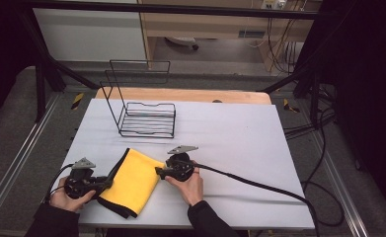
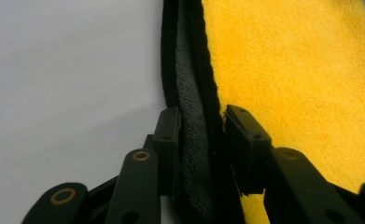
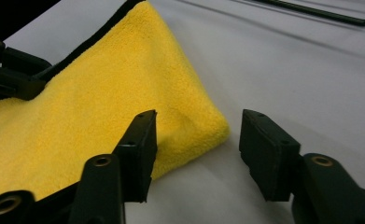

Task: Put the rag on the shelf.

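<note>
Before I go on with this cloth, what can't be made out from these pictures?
- Left hand-held gripper: its view shows the jaws on either side of the yellow cloth's black edge; whether the pads already press is not clear.
- Cloth underside: hidden by its own fold in every view.
- Right hand-held gripper: in the high view the hand covers its jaws.
- Wire rack: cut off by the top edge of the right gripper view.

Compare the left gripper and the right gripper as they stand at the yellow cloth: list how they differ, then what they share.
The left gripper has its fingers round the black-trimmed edge of the yellow cloth; the right gripper has only the cloth's folded corner between its fingers, not pinched. The left gripper's fingers stand narrow; the right gripper's stand well apart. Both are black, hand-held and low over the white table.
</note>
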